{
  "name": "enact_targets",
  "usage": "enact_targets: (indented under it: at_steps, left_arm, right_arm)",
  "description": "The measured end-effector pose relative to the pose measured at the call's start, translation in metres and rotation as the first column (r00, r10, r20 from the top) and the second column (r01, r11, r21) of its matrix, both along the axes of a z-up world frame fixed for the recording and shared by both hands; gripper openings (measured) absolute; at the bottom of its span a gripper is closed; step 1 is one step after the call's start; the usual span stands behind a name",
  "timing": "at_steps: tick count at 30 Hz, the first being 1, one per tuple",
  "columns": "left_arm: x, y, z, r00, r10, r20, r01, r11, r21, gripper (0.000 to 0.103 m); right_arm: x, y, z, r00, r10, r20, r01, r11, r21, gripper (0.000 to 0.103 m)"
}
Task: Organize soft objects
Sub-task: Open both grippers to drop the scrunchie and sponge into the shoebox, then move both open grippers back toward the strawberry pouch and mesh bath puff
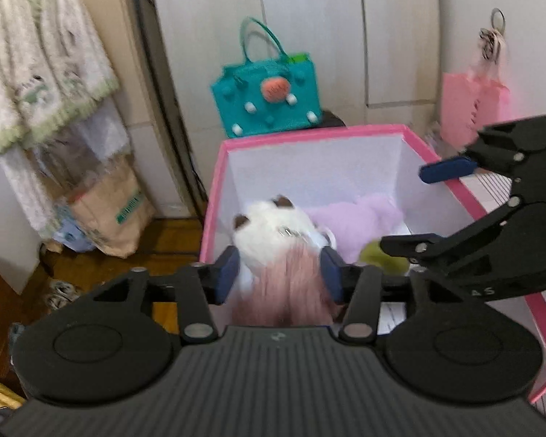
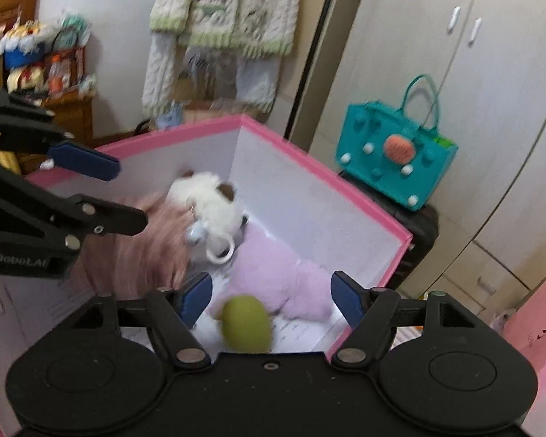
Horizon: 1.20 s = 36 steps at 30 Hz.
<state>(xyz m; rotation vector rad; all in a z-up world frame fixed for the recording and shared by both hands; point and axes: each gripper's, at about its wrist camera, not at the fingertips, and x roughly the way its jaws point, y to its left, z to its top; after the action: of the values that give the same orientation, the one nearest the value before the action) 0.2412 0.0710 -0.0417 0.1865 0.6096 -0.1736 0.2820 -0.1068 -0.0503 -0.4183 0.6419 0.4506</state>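
Blurred pink-haired plush [image 1: 287, 255] between parted left tool [image 1: 279, 273]; right tool [image 2: 271, 296] open over smeared green toy [image 2: 245, 324].

Pale wardrobe doors [image 2: 491, 83] (a teal handbag [image 2: 395, 153] before them), wooden floor [image 1: 163, 240], knitted cardigan [image 2: 224, 7] hanging on the wall.

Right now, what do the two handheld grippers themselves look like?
Both match: the left gripper and right gripper are matte black, with ribbed bodies, round side discs, linkage arms with silver pivot pins, and dark blue pads on the jaws. White lettering marks each body's side. No cables, hands or sleeves show.
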Motion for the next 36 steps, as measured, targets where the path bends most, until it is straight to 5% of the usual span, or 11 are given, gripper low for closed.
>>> enact_targets:
  at_steps: [4, 15, 20, 26, 36]
  left_arm:
    - [-0.013, 0.003, 0.015, 0.999, 0.004, 0.045, -0.004, 1.000, -0.008, 0.058]
    - [-0.067, 0.009, 0.037, 0.986, -0.151, -0.064, 0.145, 0.986, -0.087, 0.061]
    - [-0.091, 0.011, 0.044, 0.963, -0.233, -0.136, 0.213, 0.966, -0.146, 0.061]
    - [-0.122, 0.009, 0.059, 0.964, -0.245, -0.103, 0.235, 0.966, -0.106, 0.063]
    - [-0.172, -0.006, 0.082, 0.927, -0.364, -0.092, 0.361, 0.931, -0.051, 0.065]
  right_arm:
    - [-0.014, -0.014, 0.017, 1.000, -0.019, 0.011, 0.018, 0.994, 0.110, 0.076]
    - [-0.086, -0.048, 0.053, 0.996, -0.027, -0.083, 0.051, 0.954, 0.296, 0.076]
    - [-0.122, -0.055, 0.064, 0.999, -0.017, -0.040, 0.029, 0.953, 0.301, 0.077]
    - [-0.155, -0.062, 0.075, 1.000, -0.022, 0.016, 0.016, 0.961, 0.278, 0.077]
    - [-0.218, -0.087, 0.098, 1.000, 0.025, 0.010, -0.027, 0.952, 0.304, 0.079]
